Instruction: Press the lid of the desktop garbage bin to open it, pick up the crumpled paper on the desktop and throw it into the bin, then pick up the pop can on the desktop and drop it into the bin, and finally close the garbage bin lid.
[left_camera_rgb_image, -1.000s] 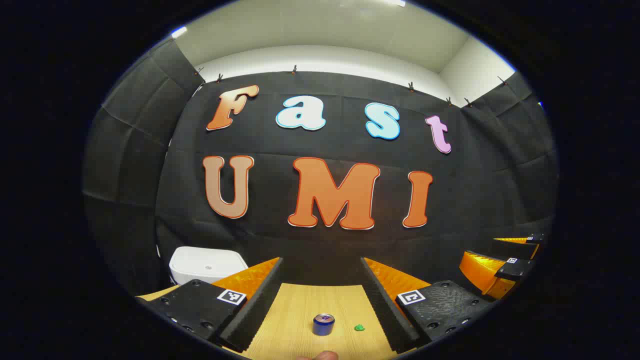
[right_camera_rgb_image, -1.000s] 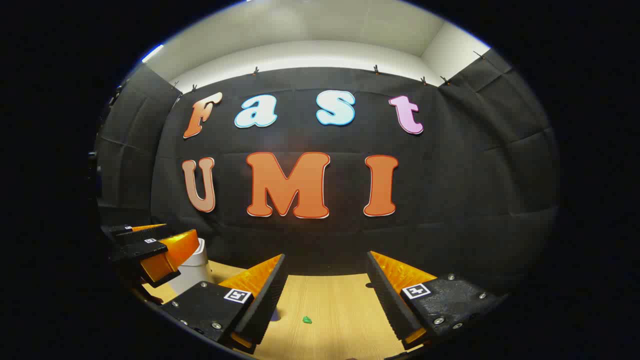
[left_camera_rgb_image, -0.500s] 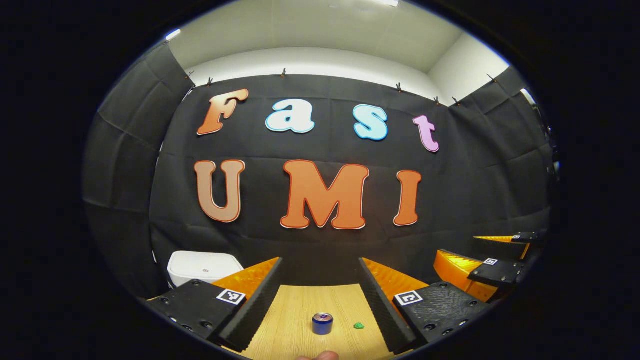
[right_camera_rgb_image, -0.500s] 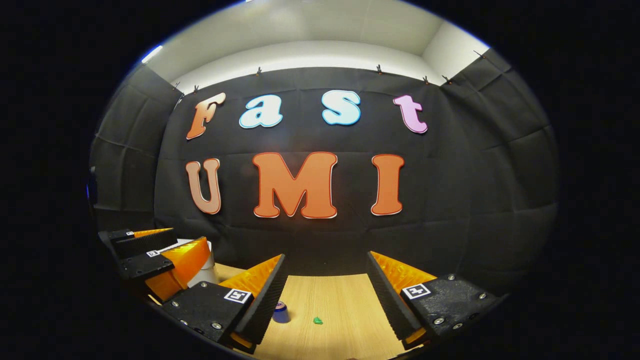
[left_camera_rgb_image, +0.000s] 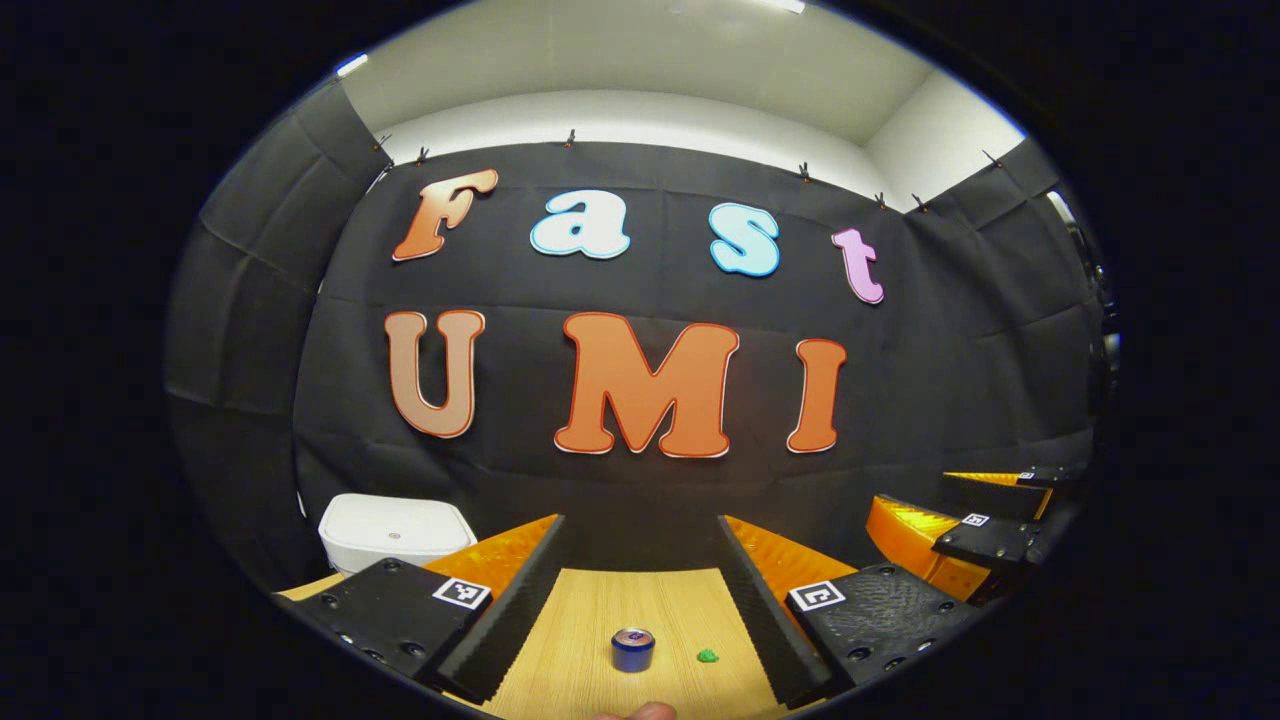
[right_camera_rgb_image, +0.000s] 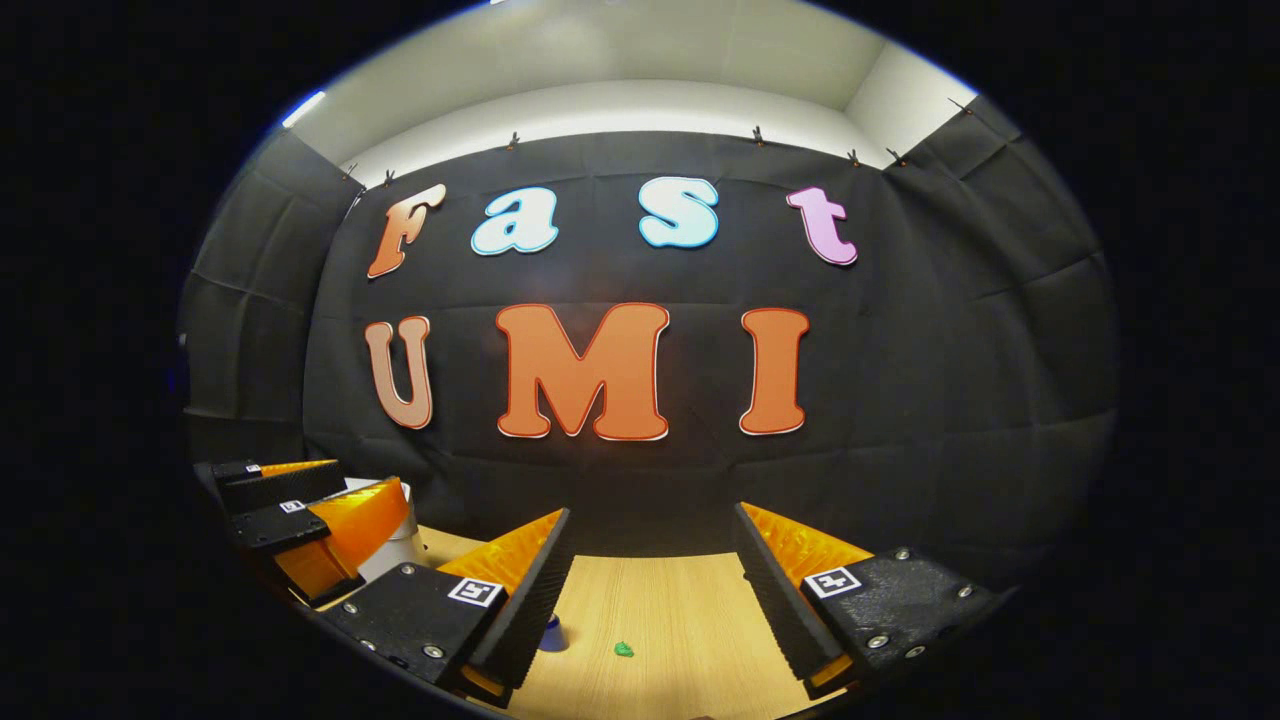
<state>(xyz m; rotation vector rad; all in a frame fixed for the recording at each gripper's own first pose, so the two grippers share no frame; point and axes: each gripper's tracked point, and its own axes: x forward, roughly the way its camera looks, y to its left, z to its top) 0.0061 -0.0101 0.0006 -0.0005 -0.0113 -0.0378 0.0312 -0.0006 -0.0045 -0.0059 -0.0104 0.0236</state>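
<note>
In the left gripper view, the white garbage bin (left_camera_rgb_image: 395, 530) stands at the far left of the wooden desktop (left_camera_rgb_image: 580, 640), close to the black cloth wall. Its lid (left_camera_rgb_image: 397, 520) lies flat and closed. My left gripper (left_camera_rgb_image: 640, 590) is held above the desktop with its two fingers spread wide apart and nothing between them. In the gap between those fingers, the blue pop can (left_camera_rgb_image: 632, 649) stands upright on the desktop. Just to the right of the can, apart from it, lies the small green crumpled paper (left_camera_rgb_image: 707, 656). A fingertip (left_camera_rgb_image: 640, 711) of my hand shows at the bottom edge. At the far right of this view, my right gripper (left_camera_rgb_image: 975, 525) hangs in the air, fingers apart.

In the right gripper view, my left gripper (right_camera_rgb_image: 300, 510) appears at the far left. It stands in front of the garbage bin (right_camera_rgb_image: 395, 545), of which a white strip of wall is visible. My right gripper (right_camera_rgb_image: 650, 590) is spread wide and holds nothing. The pop can (right_camera_rgb_image: 552, 633) is partly hidden behind my right gripper's left finger. The crumpled paper (right_camera_rgb_image: 623, 649) lies to its right on the bare desktop (right_camera_rgb_image: 680, 620), between the fingers and touching neither.
</note>
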